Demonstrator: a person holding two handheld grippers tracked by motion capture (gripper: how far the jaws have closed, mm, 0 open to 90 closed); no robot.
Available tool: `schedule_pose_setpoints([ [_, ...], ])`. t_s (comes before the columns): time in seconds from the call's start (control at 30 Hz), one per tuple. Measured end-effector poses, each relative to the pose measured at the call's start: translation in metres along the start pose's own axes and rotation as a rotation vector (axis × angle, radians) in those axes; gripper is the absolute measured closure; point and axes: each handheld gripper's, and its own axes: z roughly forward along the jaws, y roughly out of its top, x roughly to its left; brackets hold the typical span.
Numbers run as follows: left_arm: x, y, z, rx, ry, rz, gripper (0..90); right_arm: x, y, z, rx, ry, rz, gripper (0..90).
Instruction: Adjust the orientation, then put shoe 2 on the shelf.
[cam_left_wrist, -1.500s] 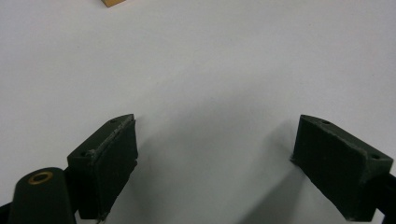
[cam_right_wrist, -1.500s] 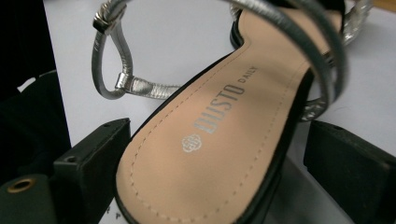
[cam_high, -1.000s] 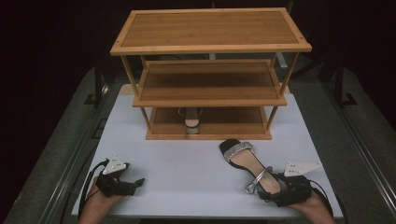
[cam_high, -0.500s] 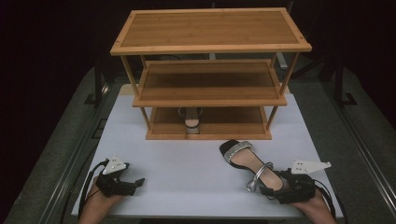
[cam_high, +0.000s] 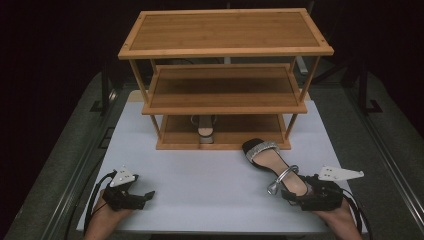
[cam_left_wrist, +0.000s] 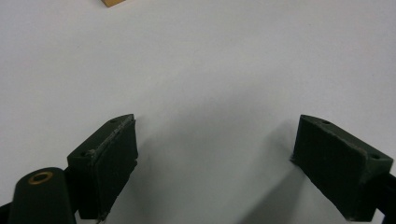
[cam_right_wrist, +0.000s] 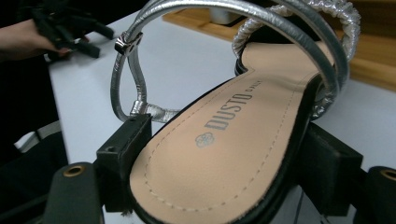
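Observation:
A black sandal (cam_high: 272, 162) with silver straps and a tan insole lies toe-first toward the wooden three-shelf rack (cam_high: 225, 30). My right gripper (cam_high: 295, 192) is shut on its heel end; in the right gripper view the jaws press both sides of the sandal (cam_right_wrist: 233, 126) sole, with my right gripper (cam_right_wrist: 229, 140) low under the ankle strap. A matching sandal (cam_high: 204, 131) stands on the rack's bottom shelf. My left gripper (cam_high: 145, 195) rests open on the white table (cam_high: 210, 170) at the front left, and the left gripper (cam_left_wrist: 215, 140) has nothing between its jaws.
The rack's middle and top shelves hold nothing. A corner of the rack's base (cam_left_wrist: 114, 2) peeks in at the top of the left gripper view. Dark floor and stands surround the table. The other hand with its gripper (cam_right_wrist: 70, 28) appears far off in the right gripper view.
My right gripper has shifted slightly to the right with the sandal, whose toe now sits a little closer to the rack. The left gripper has stayed still.

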Motion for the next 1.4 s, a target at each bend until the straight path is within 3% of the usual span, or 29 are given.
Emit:
schedule_pose_setpoints([
  [0.27,0.000,0.000,0.000,0.000,0.000,0.000,12.9,-0.006,0.016,0.009,-0.015,-0.049,-0.008,25.0],
  [0.57,0.000,0.000,0.000,-0.001,0.001,0.002,12.9,-0.018,0.033,0.027,-0.032,-0.075,-0.009,25.0],
  [0.77,0.000,0.000,0.000,-0.003,0.001,-0.002,12.9,-0.023,0.044,0.044,-0.033,-0.081,-0.010,25.0],
  [1.07,0.000,0.000,0.000,-0.004,0.001,0.000,12.9,-0.035,0.062,0.072,-0.047,-0.130,0.005,25.0],
  [1.27,0.000,0.000,0.000,-0.003,0.001,-0.001,12.8,-0.047,0.073,0.093,-0.078,-0.152,0.041,25.0],
  [1.4,0.000,0.000,0.000,-0.001,0.000,0.000,12.8,-0.053,0.083,0.111,-0.070,-0.183,0.036,25.0],
])
